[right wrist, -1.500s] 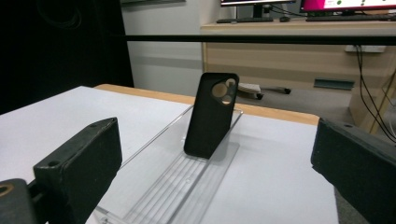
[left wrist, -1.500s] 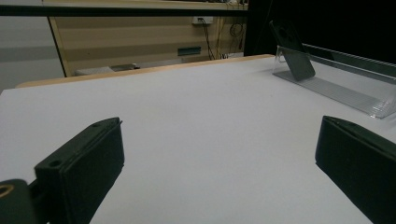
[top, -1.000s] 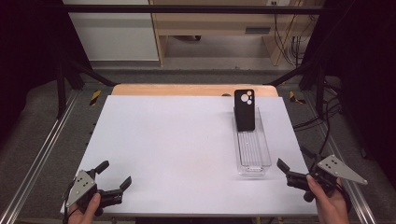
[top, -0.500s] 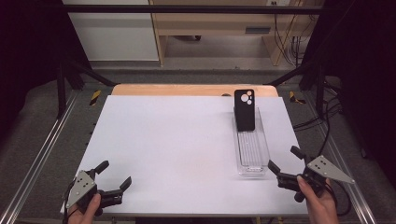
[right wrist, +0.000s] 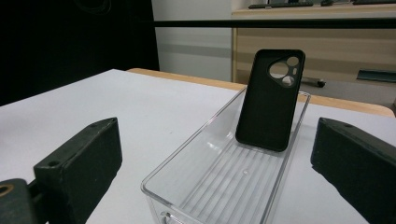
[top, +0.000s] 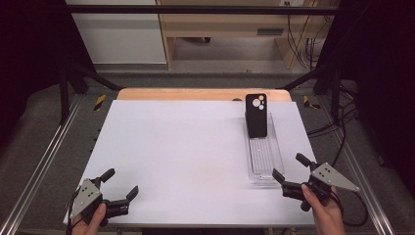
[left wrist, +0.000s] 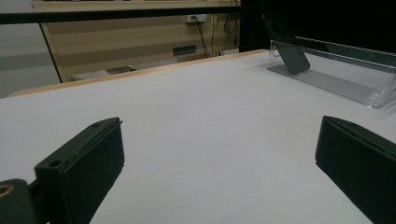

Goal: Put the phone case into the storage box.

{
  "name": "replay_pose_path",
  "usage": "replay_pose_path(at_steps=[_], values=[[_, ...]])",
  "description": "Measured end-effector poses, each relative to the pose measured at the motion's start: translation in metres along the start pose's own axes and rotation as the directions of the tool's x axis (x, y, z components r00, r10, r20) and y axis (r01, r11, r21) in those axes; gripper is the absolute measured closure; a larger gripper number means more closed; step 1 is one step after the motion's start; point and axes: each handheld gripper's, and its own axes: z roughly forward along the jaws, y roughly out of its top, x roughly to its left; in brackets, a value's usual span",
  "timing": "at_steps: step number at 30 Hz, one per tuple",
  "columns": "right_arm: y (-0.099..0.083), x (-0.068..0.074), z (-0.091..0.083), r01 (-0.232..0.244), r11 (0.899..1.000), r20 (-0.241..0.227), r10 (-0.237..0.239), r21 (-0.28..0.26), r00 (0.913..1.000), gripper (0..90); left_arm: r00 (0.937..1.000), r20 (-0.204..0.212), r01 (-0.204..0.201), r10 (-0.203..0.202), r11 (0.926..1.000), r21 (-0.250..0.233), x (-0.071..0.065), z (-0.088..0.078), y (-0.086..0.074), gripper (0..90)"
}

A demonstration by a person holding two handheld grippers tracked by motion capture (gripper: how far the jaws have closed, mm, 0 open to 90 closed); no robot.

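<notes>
A black phone case [top: 256,115] [right wrist: 271,100] [left wrist: 286,44] leans upright against the far end wall of a long clear plastic tray [top: 264,156] [right wrist: 187,179] [left wrist: 336,81] on the right side of the white table [top: 181,147]. My right gripper [top: 291,169] [right wrist: 219,172] is open, held just in front of the tray's near end and aimed along it toward the case. At the table's front left corner my left gripper [top: 120,182] [left wrist: 219,163] is open and empty, low over the bare surface.
A wooden strip [top: 195,94] runs along the table's far edge. Metal rails [top: 44,156] flank both sides, and black frame bars [top: 205,9] cross above. Cables [top: 337,122] lie on the floor at the right.
My right gripper has shifted left and forward to the tray's near end. The left gripper has stayed in place.
</notes>
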Motion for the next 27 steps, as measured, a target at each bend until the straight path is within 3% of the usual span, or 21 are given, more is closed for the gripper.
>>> replay_pose_path(at_steps=[27], values=[[-0.012, 0.003, 0.003, 0.025, 0.999, -0.005, -0.025, 0.021, 0.9997, 2.6, 0.9999, 0.008, -0.008, 0.008, 1.0000, 0.000, -0.001, 0.001, 0.000, 1.2]])
